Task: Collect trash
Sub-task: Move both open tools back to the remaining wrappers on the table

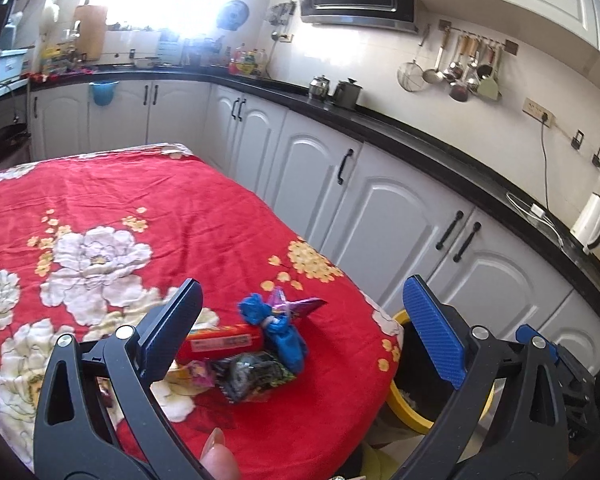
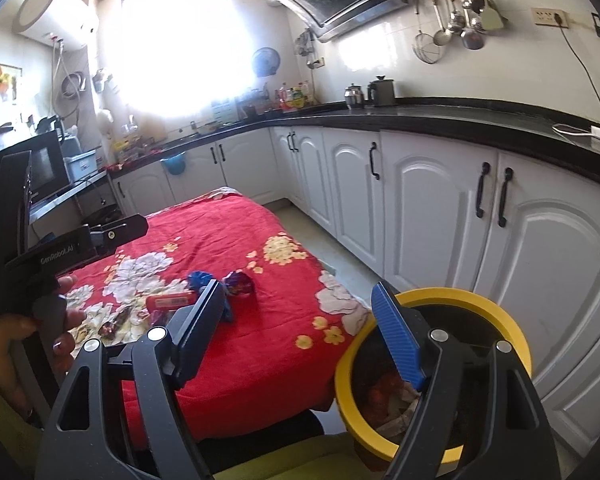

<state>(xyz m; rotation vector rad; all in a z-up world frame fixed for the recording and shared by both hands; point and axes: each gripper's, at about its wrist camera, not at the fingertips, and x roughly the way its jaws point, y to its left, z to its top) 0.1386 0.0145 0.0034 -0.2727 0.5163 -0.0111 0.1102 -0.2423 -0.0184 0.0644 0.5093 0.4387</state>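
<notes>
While both tongs gape wide and empty, the left tongs (image 1: 304, 324) hang over wrappers (image 1: 252, 356).

My left gripper (image 1: 304, 328) points forward and a little downward, its jaws spread wide with nothing pinched between the blue pads. A fingertip (image 1: 216, 454) of the hand gripping it shows at six o'clock in its own view. My right gripper (image 2: 300, 328) tilts down the same way, jaws parted wide and empty. From the right wrist I see my left hand (image 2: 56, 320) at nine o'clock, fingers wrapped round the black handle.
</notes>
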